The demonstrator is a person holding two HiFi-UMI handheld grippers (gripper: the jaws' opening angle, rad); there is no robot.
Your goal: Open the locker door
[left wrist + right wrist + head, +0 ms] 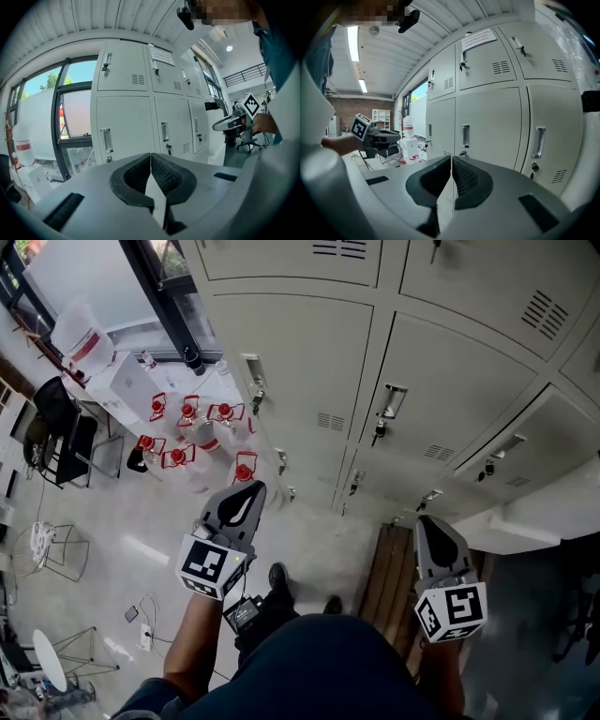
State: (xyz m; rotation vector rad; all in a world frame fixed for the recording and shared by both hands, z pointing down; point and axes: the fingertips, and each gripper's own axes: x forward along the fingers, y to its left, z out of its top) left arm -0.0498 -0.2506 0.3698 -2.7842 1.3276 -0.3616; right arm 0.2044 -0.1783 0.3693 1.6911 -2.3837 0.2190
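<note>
**Condition.** The left gripper (pixel 249 491) has its fingers (pixel 133 178) pressed together with nothing between them. The right gripper (pixel 427 524) is the same: fingers (pixel 469 180) closed and empty. The lockers (pixel 309 352) stand ahead with every door shut, well apart from both grippers. Which door is meant cannot be told. Each door has a shallow recessed handle (pixel 164 131) with a lock (pixel 168 149) just below it.

**Risks.**
- Closed fingers cannot take a handle. Brought in as they are, they would likely knock or skid on the door face.
- The handle offers little to hook, so a shallow bite may slip off on the pull.
- If the lock is engaged, pulling would only strain the handle.
- The idle gripper may sit in the path of the opening door.
- A bench (pixel 389 582) stands close on the right, and bottles (pixel 187 413) crowd the floor on the left. Both are obstacles to a step forward.
</note>
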